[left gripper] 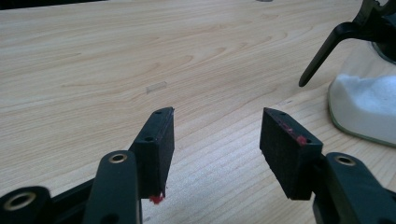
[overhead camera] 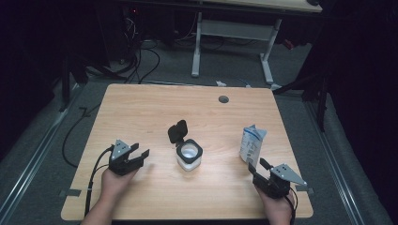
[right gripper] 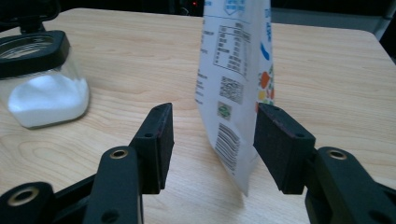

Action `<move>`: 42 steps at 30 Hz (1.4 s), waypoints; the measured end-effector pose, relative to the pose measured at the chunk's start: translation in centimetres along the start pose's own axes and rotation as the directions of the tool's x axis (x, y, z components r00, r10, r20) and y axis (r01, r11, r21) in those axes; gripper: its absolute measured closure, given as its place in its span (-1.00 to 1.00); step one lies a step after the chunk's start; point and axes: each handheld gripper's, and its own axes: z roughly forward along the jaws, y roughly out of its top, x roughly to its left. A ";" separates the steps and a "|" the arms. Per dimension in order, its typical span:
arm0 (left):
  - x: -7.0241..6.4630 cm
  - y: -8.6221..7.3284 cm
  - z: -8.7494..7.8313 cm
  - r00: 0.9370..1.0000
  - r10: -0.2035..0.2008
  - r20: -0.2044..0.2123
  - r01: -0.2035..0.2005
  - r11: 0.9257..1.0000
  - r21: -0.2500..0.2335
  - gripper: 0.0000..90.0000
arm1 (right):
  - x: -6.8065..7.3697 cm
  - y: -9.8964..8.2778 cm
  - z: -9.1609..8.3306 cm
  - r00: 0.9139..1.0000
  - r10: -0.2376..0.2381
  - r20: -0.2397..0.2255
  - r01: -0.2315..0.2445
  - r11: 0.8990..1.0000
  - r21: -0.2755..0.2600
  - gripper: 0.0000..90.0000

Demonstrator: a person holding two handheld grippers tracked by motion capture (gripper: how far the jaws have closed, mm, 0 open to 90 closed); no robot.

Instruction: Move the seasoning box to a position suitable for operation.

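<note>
The desk (overhead camera: 141,117) is showing a pale wood grain with a dark round grommet (overhead camera: 223,99). The jar (overhead camera: 189,157) is showing clear glass, a black rim, a black flip lid (overhead camera: 178,132) and white powder (right gripper: 46,100). The pouch (overhead camera: 252,144) is appearing white with blue print, a black barcode (right gripper: 229,149) and orange and green marks. The left tool (left gripper: 215,140) and right tool (right gripper: 212,140) are showing black, the left with red flecks.

White printed pouch (right gripper: 236,88) (upright)
</note>
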 end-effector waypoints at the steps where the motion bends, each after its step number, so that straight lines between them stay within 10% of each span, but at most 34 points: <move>1: 0.0 0.0 0.0 1.000 0.000 0.000 0.000 1.000 0.000 0.01 | 0.1 0.0 0.0 1.000 -0.004 -0.007 0.004 1.000 0.001 0.06; 19: 0.1 -0.1 -0.7 0.999 -0.021 -0.026 0.022 0.999 0.036 -0.17 | 2.5 0.5 2.6 0.997 -0.063 -0.053 0.065 0.997 0.040 0.18; 29: -1.0 -0.7 -1.6 0.999 0.028 -0.042 -0.026 0.999 0.045 -0.09 | 4.8 1.1 5.1 0.990 -0.106 -0.096 0.112 0.992 0.058 0.26; 42: -1.9 -0.5 -2.5 1.000 -0.007 -0.013 0.007 1.000 -0.010 0.13 | 7.7 1.1 7.7 0.975 -0.144 -0.168 0.161 0.982 0.093 0.37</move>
